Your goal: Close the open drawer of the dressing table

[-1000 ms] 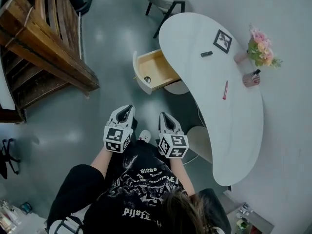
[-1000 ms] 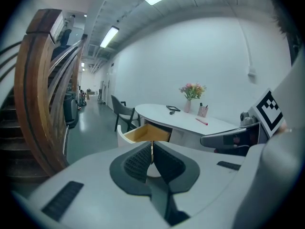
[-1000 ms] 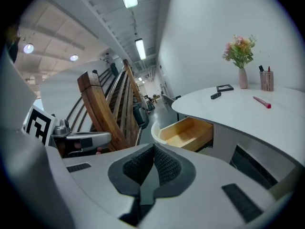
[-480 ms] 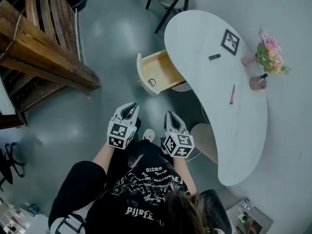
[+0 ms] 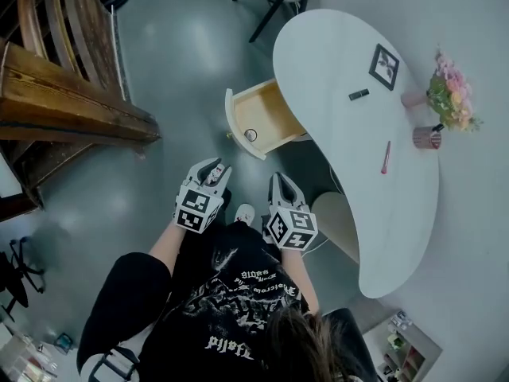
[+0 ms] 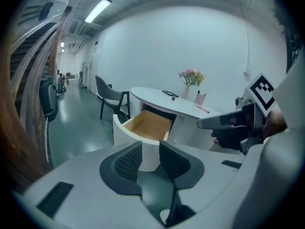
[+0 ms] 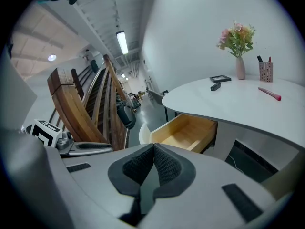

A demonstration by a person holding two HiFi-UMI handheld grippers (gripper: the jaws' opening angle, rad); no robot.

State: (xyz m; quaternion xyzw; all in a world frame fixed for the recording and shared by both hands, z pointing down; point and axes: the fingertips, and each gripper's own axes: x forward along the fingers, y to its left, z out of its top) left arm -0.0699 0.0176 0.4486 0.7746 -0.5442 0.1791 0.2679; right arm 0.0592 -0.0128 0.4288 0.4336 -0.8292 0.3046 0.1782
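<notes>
Approach stage, nothing touched yet. The drawer [image 5: 266,111] sticks fully out from under the rounded end of the dressing table surface [image 5: 342,150]. Its pale wood inside is exposed, and the white curved front [image 5: 232,124] faces the open floor on the person's side. A small round thing [image 5: 250,134] sits in the drawer near the front; can't tell what it is. Both grippers are held low in front of the person's body and tilted down and forward at the drawer, but well apart from it. Judging by that, they are lined up to reach the front panel. The left gripper [image 5: 213,166] has just been opening its jaws; its own view shows a clear gap between the pads with nothing in it, only the drawer front seen beyond. The right gripper [image 5: 280,180] has its pads pressed together on nothing, so closed and empty; that probably makes a blunt tip for pushing. The items on the surface, a frame [image 5: 384,66], a pink stick [image 5: 386,157], a cup [image 5: 427,137] and flowers [image 5: 449,98], sit away from the drawer side, so a push shouldn't disturb them. The next move likely needs contact square on the front, pushing in along the drawer's line so it doesn't jam.
</notes>
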